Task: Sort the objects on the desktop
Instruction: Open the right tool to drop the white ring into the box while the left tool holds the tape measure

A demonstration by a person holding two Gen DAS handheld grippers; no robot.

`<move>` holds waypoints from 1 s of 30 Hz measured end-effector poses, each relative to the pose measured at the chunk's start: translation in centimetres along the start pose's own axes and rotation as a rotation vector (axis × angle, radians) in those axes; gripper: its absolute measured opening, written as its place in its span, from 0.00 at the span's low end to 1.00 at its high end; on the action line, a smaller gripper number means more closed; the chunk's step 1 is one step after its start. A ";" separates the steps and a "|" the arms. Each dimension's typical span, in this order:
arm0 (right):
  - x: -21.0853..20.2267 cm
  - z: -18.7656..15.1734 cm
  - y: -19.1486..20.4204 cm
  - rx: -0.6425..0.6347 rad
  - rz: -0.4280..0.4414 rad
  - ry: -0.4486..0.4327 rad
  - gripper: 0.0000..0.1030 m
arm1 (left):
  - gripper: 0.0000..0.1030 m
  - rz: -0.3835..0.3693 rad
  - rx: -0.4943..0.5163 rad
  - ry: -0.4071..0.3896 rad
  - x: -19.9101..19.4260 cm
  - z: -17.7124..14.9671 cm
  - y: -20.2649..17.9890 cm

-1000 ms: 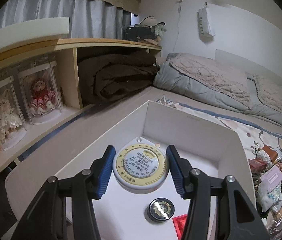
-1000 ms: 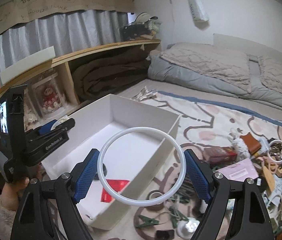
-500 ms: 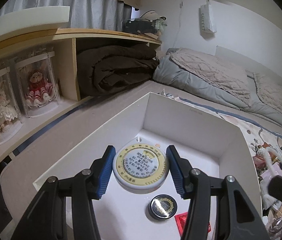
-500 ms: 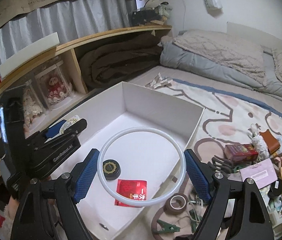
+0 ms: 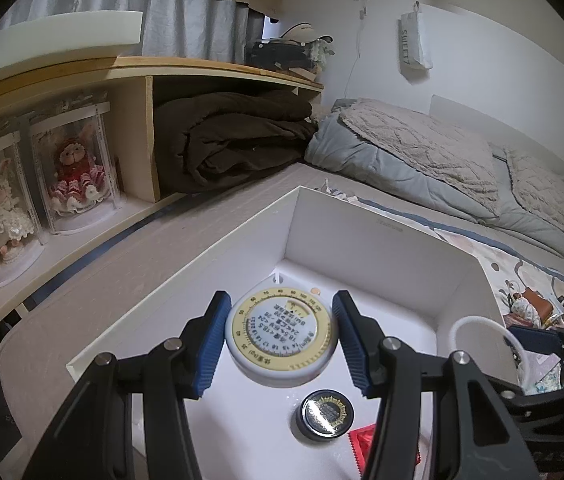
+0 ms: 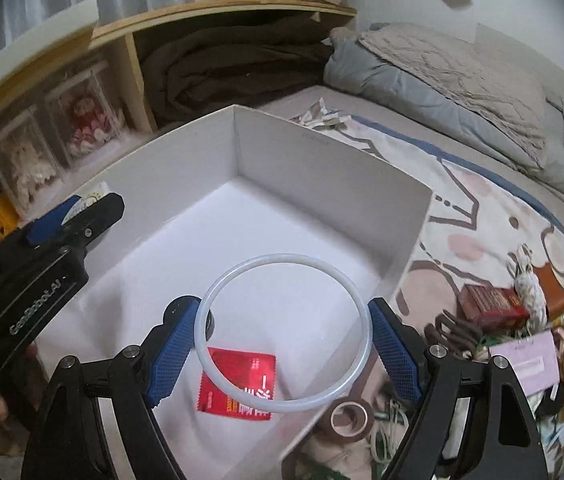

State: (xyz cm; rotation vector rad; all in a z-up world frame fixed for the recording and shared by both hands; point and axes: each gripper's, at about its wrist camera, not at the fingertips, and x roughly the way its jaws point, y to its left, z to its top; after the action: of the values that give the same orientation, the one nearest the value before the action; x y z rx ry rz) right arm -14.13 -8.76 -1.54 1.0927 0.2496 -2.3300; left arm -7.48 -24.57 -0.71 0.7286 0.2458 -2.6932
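The left gripper (image 5: 280, 338) clamps a round tape measure (image 5: 281, 337) and the right gripper (image 6: 284, 340) clamps a white ring (image 6: 284, 334), both above the white box (image 6: 322, 168).

Home bedroom, as indicated by rumpled grey bedding (image 5: 422, 168) far right, curtained window (image 5: 186, 16), and boxed dolls (image 5: 74, 168) shelved at left.
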 end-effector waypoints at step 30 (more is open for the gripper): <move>5.4 3.4 2.5 -0.167 -0.032 0.146 0.82 | 0.51 -0.004 -0.012 -0.012 0.0 0.3 0.6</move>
State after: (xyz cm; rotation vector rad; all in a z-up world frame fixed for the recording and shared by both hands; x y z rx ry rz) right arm -17.80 -14.27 -3.25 1.1830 0.5105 -2.2139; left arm -7.36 -25.17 -0.50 0.7090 0.2610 -2.6961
